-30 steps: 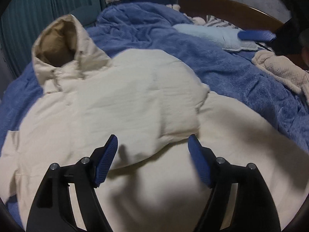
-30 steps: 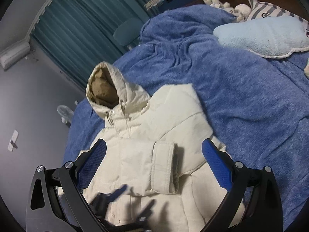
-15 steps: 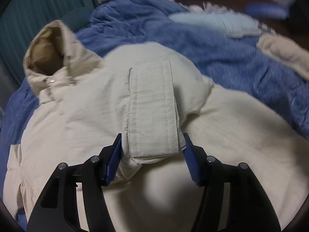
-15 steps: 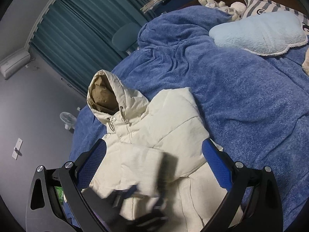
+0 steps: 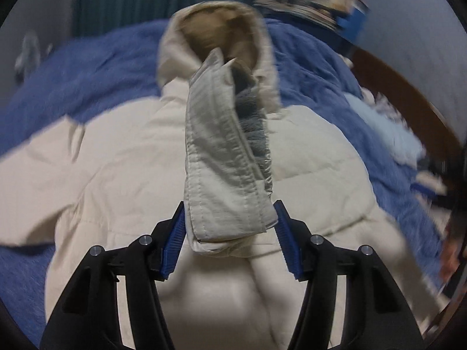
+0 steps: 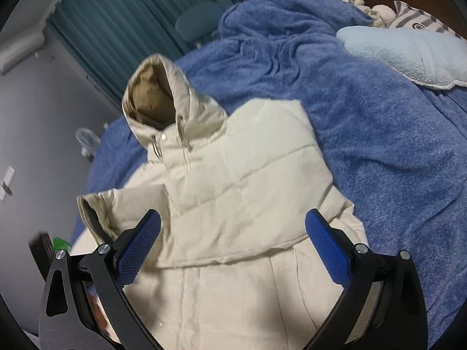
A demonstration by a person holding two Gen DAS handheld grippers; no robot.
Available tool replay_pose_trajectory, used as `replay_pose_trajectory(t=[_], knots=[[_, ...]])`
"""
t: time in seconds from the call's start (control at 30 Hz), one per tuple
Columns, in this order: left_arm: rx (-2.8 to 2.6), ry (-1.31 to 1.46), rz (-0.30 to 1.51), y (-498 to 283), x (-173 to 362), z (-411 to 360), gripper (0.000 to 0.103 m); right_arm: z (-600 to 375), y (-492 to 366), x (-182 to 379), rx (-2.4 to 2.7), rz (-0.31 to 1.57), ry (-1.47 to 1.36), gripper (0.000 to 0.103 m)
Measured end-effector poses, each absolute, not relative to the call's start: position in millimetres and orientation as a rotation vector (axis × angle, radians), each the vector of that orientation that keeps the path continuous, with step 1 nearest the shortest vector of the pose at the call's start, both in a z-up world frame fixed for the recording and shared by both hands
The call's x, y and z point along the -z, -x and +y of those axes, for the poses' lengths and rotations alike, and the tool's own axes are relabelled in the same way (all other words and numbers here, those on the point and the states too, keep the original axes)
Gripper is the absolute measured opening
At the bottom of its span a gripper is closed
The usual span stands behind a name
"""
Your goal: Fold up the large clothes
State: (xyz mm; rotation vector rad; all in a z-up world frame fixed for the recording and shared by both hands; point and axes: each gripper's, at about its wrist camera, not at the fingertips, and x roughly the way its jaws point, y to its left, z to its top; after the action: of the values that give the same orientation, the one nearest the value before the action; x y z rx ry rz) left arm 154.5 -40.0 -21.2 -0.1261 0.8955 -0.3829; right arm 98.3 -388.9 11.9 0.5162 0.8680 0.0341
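Cuff (image 5: 224, 175) of the cream puffer jacket (image 6: 239, 180) sits pinched in the left gripper (image 5: 230, 239), pointing toward twelve o'clock; right gripper (image 6: 233, 245) hovers spread wide, holding nothing, above the blue blanket (image 6: 364, 122).

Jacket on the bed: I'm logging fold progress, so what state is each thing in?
Jacket: front up, spread on the blue blanket.
Sleeve cuff: lifted, between the left gripper fingers.
Hood: unfolded, standing open.
Right gripper: open, empty.

Cream jacket (image 6: 239, 175), tan hood lining (image 6: 149, 93); blue blanket (image 6: 364, 122); pale-blue pillow (image 6: 408, 52); teal curtain (image 6: 116, 14).
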Motion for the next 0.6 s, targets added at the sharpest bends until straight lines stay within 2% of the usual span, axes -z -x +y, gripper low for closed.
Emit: replay_pose_trajectory(t=[0.13, 0.2, 0.33, 0.47, 0.6], knots=[[0.312, 0.244, 0.916, -173.1, 35.8, -8.2, 0.057, -375.4, -103.2, -1.5, -0.039, 0.904, -0.467, 0.096], [0.294, 0.29, 0.954, -180.5, 46.1, 7.4, 0.067, -371.4, -104.8, 1.8, -0.041, 0.915, -0.455, 0.096], [0.3, 0.381, 0.956, -186.0, 51.9, 28.4, 0.075, -364.4, -107.6, 12.5, -0.042, 0.944, -0.43, 0.096], [0.272, 0.421, 0.901, -185.0, 43.5, 41.2, 0.076, -358.1, -110.5, 22.5, -0.046, 0.974, -0.423, 0.096], [0.217, 0.324, 0.967, -190.9, 59.1, 36.9, 0.076, -350.2, -112.6, 29.9, -0.045, 0.991, -0.385, 0.096]])
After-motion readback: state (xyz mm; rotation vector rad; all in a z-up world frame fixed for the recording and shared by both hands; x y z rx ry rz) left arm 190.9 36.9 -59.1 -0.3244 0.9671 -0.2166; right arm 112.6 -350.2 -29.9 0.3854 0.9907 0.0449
